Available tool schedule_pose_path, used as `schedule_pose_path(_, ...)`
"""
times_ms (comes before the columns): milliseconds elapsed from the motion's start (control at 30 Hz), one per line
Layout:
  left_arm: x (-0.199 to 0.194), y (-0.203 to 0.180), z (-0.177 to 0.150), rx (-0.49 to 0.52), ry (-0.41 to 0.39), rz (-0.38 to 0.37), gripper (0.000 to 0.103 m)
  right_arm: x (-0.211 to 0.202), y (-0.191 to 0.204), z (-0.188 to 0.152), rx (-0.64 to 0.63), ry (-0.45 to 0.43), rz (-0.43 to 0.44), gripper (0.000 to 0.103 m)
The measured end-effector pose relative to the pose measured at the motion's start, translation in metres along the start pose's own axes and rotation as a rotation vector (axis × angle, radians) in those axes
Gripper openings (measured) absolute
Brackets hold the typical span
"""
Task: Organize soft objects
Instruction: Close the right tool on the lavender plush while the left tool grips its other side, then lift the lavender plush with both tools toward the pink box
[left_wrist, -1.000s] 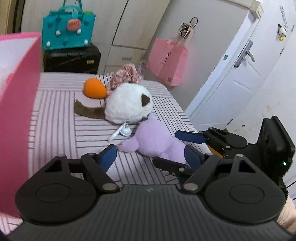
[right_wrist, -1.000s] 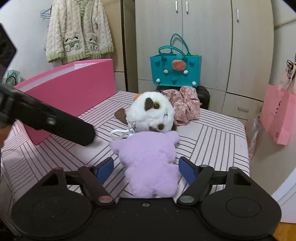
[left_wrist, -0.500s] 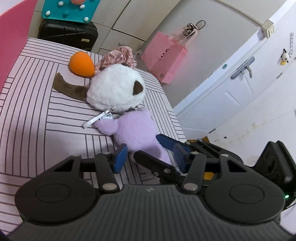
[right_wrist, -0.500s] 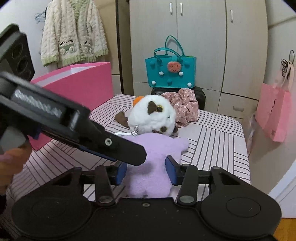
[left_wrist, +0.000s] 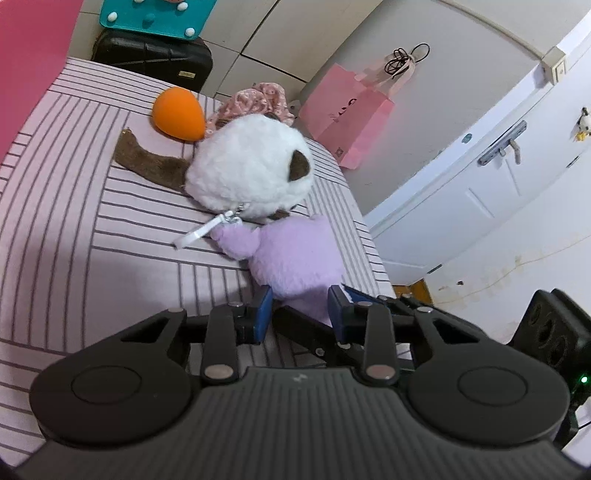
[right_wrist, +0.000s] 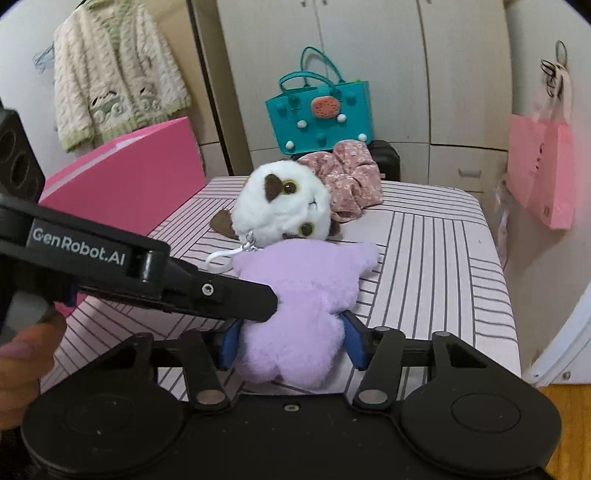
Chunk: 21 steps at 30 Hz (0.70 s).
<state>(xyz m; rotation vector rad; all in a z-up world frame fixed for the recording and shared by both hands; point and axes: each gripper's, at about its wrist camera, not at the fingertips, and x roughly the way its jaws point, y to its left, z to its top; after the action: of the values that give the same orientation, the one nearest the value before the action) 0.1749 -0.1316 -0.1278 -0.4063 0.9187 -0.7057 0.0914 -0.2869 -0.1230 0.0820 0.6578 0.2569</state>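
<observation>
A purple plush toy (right_wrist: 299, 295) lies near the striped table's right edge, also in the left wrist view (left_wrist: 295, 258). My right gripper (right_wrist: 290, 349) is shut on its lower body. My left gripper (left_wrist: 300, 312) is closed on the same toy from the left side; its arm (right_wrist: 155, 273) crosses the right wrist view. A white plush head (left_wrist: 251, 173) with brown ears lies just beyond, touching the purple toy. An orange soft ball (left_wrist: 179, 114) and a pink floral cloth (right_wrist: 349, 177) lie farther back.
A pink box (right_wrist: 125, 181) stands on the table's left side. A teal bag (right_wrist: 319, 122) sits on a black suitcase (left_wrist: 151, 61) behind the table. A pink paper bag (left_wrist: 347, 114) hangs on the right. The table's right edge (right_wrist: 506, 295) is close to the purple toy.
Both grippers closed onto the purple toy, from open around it a second ago. The left gripper moved in toward the toy from the left.
</observation>
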Motion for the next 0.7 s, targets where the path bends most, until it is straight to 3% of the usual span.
schedule_pose_path(367,0.000,-0.002,-0.003,-0.019,-0.001,-0.039,0.040,-0.006,0.006,-0.007,0.013,-0.016,-0.043,0.057)
schedule_pose_path(700,-0.001,-0.009,-0.007,0.007,-0.023,-0.001,0.039,-0.014,0.015,-0.008,-0.023,-0.035,-0.061,0.055)
